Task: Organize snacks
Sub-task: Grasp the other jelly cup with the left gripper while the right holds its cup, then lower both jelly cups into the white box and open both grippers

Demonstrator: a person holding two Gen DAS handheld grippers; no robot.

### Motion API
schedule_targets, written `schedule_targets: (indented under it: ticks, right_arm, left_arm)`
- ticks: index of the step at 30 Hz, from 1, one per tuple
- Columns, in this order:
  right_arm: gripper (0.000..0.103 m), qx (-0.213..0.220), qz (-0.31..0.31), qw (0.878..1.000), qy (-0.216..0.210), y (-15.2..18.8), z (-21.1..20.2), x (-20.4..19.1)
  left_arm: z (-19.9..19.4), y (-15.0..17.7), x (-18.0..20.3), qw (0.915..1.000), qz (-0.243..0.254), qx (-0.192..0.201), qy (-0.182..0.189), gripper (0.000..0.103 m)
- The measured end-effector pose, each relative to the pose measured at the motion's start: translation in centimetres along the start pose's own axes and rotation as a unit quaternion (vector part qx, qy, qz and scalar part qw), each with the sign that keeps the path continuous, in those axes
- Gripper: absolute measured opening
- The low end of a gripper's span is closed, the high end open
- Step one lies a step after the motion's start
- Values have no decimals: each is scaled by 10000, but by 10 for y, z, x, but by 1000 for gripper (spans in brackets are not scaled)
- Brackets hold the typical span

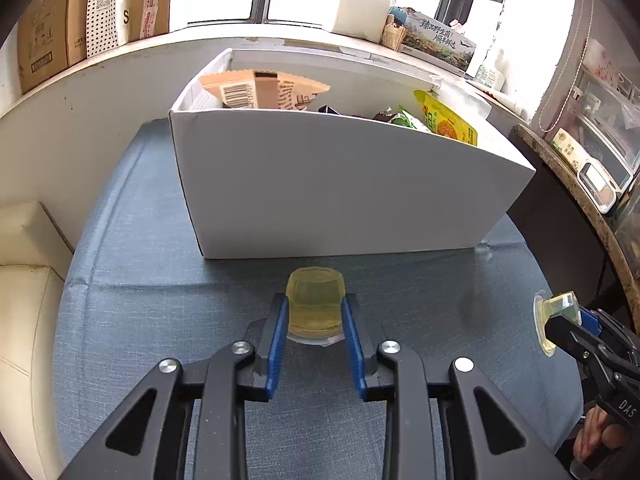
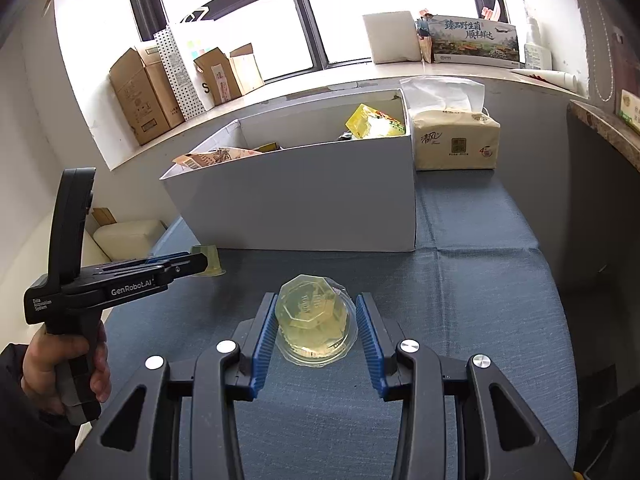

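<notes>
Each gripper holds a small clear cup of yellow jelly above the blue tablecloth (image 1: 140, 280). My left gripper (image 1: 315, 305) is shut on one jelly cup (image 1: 316, 292), its blue pads pressed on the cup's sides. My right gripper (image 2: 316, 305) is shut on a second jelly cup (image 2: 312, 316), which is tilted towards the camera. Just beyond both stands the open white box (image 1: 340, 184) with snack packets inside, among them a beige packet (image 1: 260, 88) and a yellow packet (image 1: 448, 120). The right wrist view shows the left gripper (image 2: 202, 265) at the left, in a person's hand.
A tissue pack (image 2: 456, 140) sits right of the white box (image 2: 300, 208). Cardboard boxes (image 2: 140, 92) line the windowsill behind. A cream seat (image 1: 24, 300) is off the table's left edge. A dark stone counter (image 1: 580, 184) runs along the right.
</notes>
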State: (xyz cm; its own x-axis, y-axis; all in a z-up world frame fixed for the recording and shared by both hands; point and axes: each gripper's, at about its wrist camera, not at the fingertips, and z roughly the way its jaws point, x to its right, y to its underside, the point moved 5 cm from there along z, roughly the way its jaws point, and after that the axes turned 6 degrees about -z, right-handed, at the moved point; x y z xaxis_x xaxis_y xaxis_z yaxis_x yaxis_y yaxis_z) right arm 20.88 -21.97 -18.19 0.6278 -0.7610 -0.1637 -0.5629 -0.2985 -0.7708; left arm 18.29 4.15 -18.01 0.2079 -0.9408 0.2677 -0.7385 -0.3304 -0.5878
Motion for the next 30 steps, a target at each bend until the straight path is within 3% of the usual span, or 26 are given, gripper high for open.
schedule_targets:
  ticks: [7, 18, 25, 30]
  right_arm:
    - [43, 54, -71, 10000, -34, -3, -5, -4]
    - [43, 415, -267, 9987, -160, -35, -27, -17]
    - [43, 794, -535, 9950, -283, -100, -32, -27]
    - [43, 828, -568, 9943, -361, -157, -5, -23]
  left_arm:
    - [-43, -11, 21, 9986, 170, 434, 254, 30]
    - [-138, -43, 57, 9880, 529, 1307, 629, 31]
    - [-129, -97, 54, 9881, 464, 1369, 520, 31]
    - [-99, -142, 52, 9901, 409, 1282, 389, 31]
